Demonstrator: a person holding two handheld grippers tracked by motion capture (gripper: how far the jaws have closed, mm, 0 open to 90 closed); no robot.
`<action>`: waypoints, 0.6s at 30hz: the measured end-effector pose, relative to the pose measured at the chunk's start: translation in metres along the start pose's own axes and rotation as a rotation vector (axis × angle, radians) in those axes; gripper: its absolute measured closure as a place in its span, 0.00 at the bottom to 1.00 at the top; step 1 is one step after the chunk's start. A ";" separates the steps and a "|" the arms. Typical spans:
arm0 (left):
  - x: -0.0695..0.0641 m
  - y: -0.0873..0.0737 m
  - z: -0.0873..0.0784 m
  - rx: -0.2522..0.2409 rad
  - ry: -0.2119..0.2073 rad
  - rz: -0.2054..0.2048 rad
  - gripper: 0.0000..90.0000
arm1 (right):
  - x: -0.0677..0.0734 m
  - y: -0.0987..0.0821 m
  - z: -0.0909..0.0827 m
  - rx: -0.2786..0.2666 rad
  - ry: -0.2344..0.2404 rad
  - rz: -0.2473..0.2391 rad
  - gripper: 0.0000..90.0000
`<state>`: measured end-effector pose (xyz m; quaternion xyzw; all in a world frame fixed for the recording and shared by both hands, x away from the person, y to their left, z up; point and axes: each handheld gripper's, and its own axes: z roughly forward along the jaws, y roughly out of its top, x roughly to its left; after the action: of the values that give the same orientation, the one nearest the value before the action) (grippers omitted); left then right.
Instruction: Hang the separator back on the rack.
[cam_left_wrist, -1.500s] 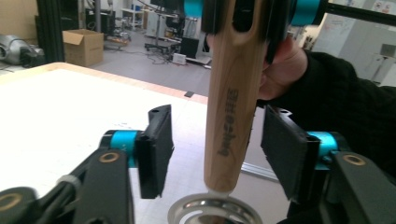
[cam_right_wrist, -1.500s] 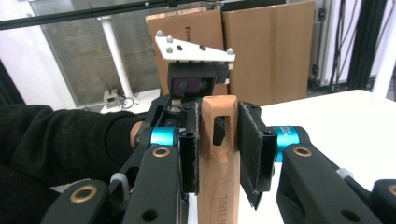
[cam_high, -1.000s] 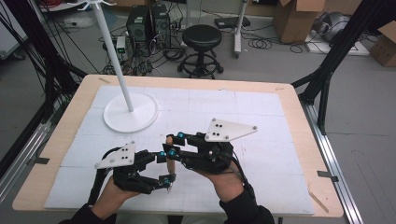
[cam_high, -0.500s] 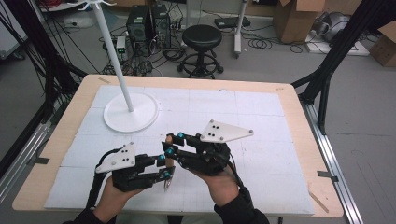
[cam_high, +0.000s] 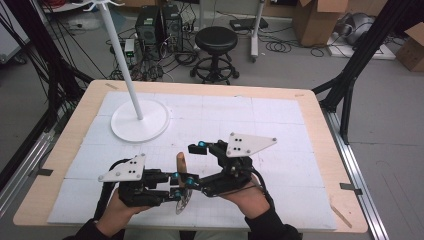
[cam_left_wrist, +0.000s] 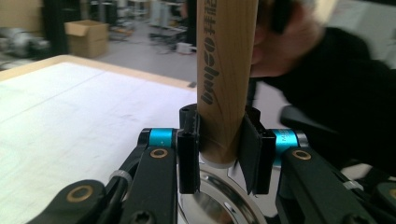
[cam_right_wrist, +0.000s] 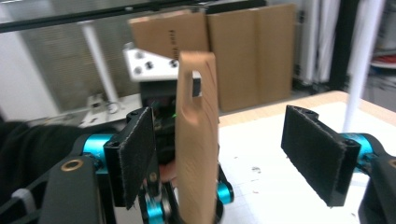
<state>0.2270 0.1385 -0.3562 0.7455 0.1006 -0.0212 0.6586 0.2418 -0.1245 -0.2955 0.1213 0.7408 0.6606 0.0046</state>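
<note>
- Pizza cutter (cam_high: 182, 186), a wooden handle above a round steel wheel, is being handled near the front edge of the white mat (cam_high: 280, 130) in the high view.
- High view: the cutter is standing upright, handle tip pointing up, wheel hanging at the bottom.
- High view: the left gripper (cam_high: 176, 186) is reaching in from the left and clamping the lower part of the handle just above the wheel.
- High view: the right gripper (cam_high: 196, 162) is coming in from the right with its jaws spread; one jaw is lying above and behind the handle, the other low beside the wheel. Its jaws have just been opening, with the handle standing between them.
- High view: a white stand (cam_high: 139, 120) with a round base and slanted pole is sitting well apart at the far left of the mat.
- Left gripper view: the left gripper (cam_left_wrist: 219, 151) is gripping the wooden handle (cam_left_wrist: 225, 79), both pads pressing on its lower end; the shiny wheel (cam_left_wrist: 219, 200) is showing directly below the jaws.
- Left gripper view: the handle is rising straight up out of the frame, with dark lettering running along it.
- Right gripper view: the right gripper (cam_right_wrist: 229, 154) is released, its two pads standing wide apart.
- Right gripper view: the handle (cam_right_wrist: 198, 140), with a hanging slot near its top, is standing between the pads, close to the left one; contact with that pad cannot be determined.
</note>
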 end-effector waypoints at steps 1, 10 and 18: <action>0.000 0.000 0.000 0.001 -0.022 0.003 0.78 | -0.002 -0.001 -0.002 -0.004 0.023 -0.004 0.29; -0.004 0.000 0.006 0.037 -0.122 0.029 0.78 | -0.010 -0.006 -0.005 -0.009 0.218 0.022 0.54; -0.004 -0.001 0.007 0.039 -0.158 0.033 0.78 | -0.008 -0.008 -0.002 -0.011 0.315 0.014 0.71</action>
<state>0.2237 0.1311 -0.3574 0.7557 0.0355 -0.0713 0.6501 0.2483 -0.1285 -0.3044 0.0214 0.7280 0.6754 -0.1156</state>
